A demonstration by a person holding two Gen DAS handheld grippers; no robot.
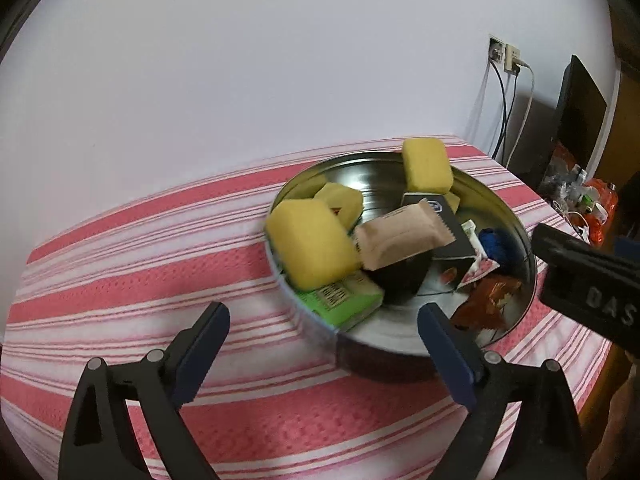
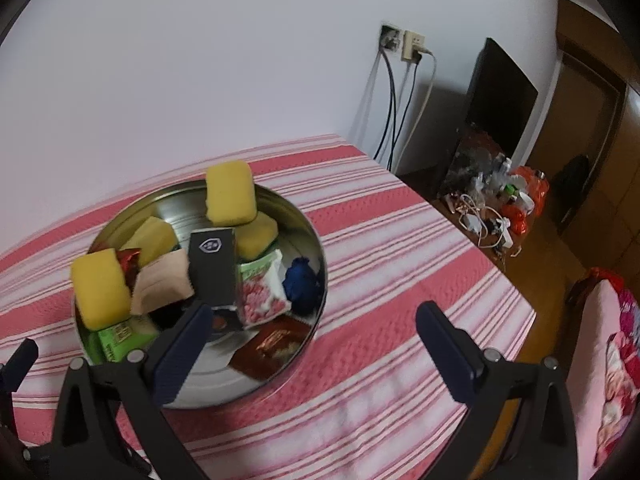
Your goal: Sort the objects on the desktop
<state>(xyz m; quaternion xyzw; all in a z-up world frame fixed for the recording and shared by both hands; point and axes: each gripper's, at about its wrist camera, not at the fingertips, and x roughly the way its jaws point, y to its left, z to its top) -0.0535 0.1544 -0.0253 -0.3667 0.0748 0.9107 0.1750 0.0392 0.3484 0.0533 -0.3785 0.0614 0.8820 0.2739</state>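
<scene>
Left gripper (image 1: 322, 334), lower centre of the left wrist view: black arms with dark blue pads (image 1: 202, 350), jaws spread wide, nothing between them, angled down over the near rim of a round shiny metal tray (image 1: 516, 220). Tray at centre frame on a pink-and-white striped tablecloth (image 1: 120, 264), heaped with mixed objects: four yellow rectangular sponges, one (image 1: 310, 250) overhanging the left rim, one (image 1: 426, 166) propped at the far rim; tan foil snack packet (image 1: 400, 238) lying across a tall black box (image 1: 436, 204) bearing a small shield emblem; green packet (image 1: 340, 300) with blurred, unreadable print at the near edge; red-brown foil wrapper (image 1: 490, 298); blue crumpled item (image 1: 496, 242) at the right wall.

Right gripper (image 2: 314, 330), lower centre of the right wrist view: same build, jaws released and wide apart, empty, left finger over the tray's near part, right finger over bare cloth. Its black body (image 1: 588, 280) at the right edge of the left wrist view, raised letters "DAS" legible. Pink-and-white floral packet (image 2: 262, 296) beside the black box.

Beyond, upper right: white wall sockets (image 2: 404, 42) with hanging cables, dark flat screen (image 2: 500, 96), cluttered side table (image 2: 492, 204).
</scene>
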